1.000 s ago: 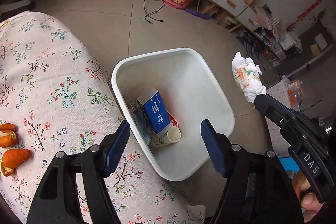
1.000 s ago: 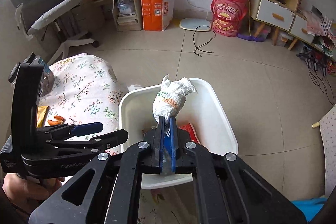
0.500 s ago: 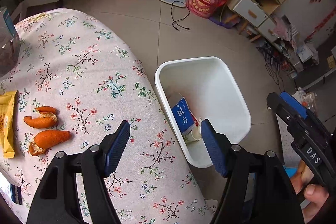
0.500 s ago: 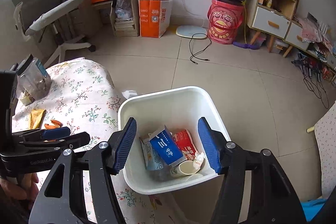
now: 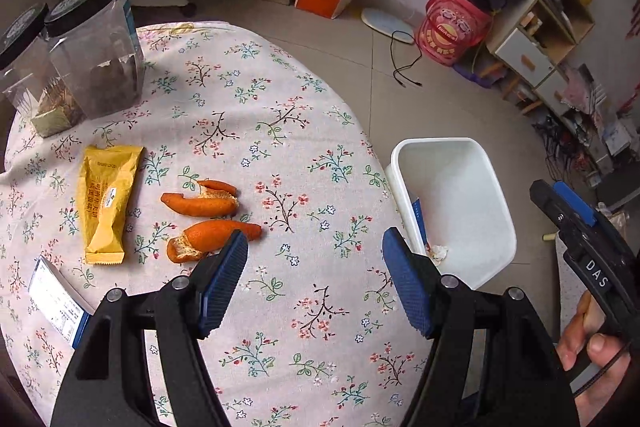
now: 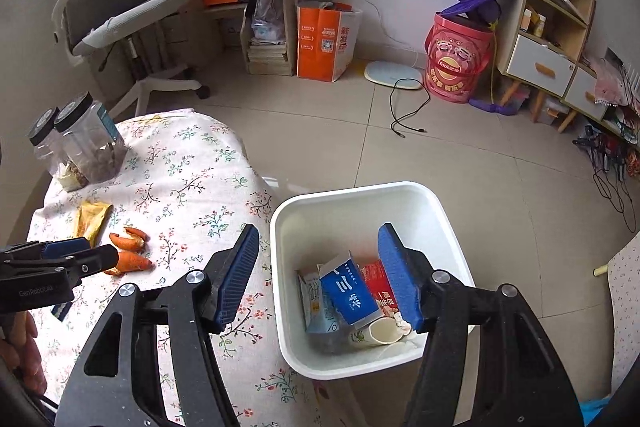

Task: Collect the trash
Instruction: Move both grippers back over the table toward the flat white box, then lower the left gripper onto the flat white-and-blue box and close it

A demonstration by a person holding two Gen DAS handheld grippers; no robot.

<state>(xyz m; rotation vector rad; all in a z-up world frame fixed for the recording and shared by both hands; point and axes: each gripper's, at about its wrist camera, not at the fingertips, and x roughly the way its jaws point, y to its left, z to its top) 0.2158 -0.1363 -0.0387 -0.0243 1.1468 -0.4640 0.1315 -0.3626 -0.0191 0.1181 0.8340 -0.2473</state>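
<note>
Landmark: white bin [image 6: 448,227], standing on the tiled floor just beside the edge of the round table [image 5: 248,131], which carries a floral cloth.

In the bin: a blue carton [image 6: 350,293] leaning across the other contents; a pale carton [image 6: 314,303] beside it on the table side; a red packet [image 6: 378,281] behind the blue carton; a paper cup [image 6: 384,331] on its side at the near wall; a crumpled white tissue [image 5: 438,251] next to the cup.

On the table, on the side away from the bin:
- Two pieces of orange peel [image 5: 200,203], one nearer the bin's side of the cloth, the other [image 5: 212,237] just below it, close together but apart.
- Yellow snack wrapper [image 5: 105,201], flat, farther from the bin than the peels.
- White paper slip [image 5: 58,301] with a blue edge, near the table edge, farthest from the bin.
- Two clear jars with black lids [image 5: 96,55], upright, touching each other, at the far side of the table.

Left gripper [image 5: 316,279]: jaws wide apart, holding nothing, over the cloth between the peels and the bin; one blue pad lies in front of the lower peel in the left wrist view.

Right gripper [image 6: 320,273]: jaws wide apart, holding nothing, above the bin's near rim, one finger over the table edge and the other over the bin's contents.
</note>
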